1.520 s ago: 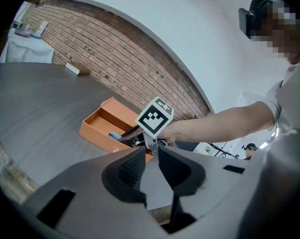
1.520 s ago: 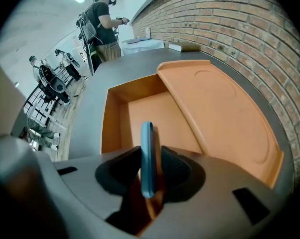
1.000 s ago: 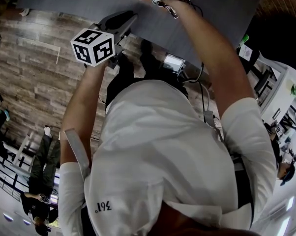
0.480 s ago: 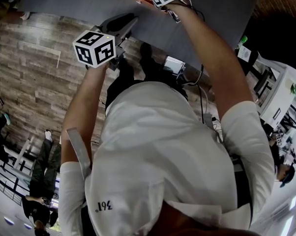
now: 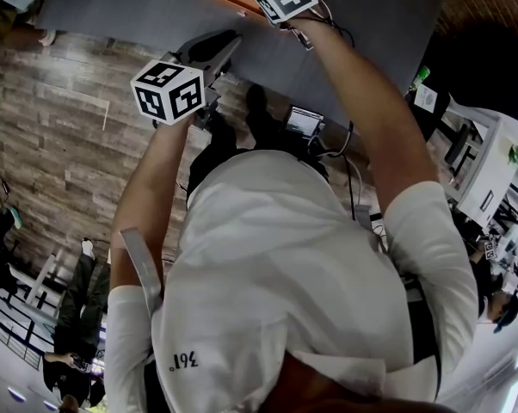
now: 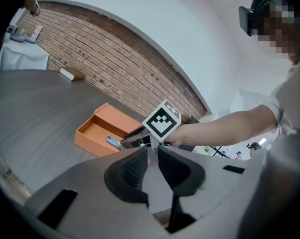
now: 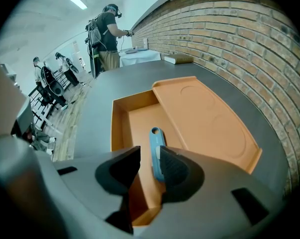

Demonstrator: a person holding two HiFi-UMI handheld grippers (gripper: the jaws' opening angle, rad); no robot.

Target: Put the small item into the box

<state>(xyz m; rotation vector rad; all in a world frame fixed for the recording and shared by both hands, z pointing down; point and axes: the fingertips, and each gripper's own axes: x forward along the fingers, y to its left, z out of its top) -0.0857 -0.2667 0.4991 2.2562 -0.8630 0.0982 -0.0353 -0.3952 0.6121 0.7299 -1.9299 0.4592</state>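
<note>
Right gripper view: we note right gripper (image 7: 149,156) released, blue item (image 7: 155,136) lying in the orange box (image 7: 119,128) just past its parted jaws; left gripper (image 6: 152,154) likewise parted, empty.

Diffuse, even indoor light; a ceiling strip lamp (image 7: 77,2) glows far beyond the right gripper (image 7: 149,154). Both gripper views bow strongly, curving the brick wall (image 7: 229,39) ahead of the jaws and blackening the corners. The jaws nearest each lens are soft. The head view is dimmer, murky at its edges.
</note>
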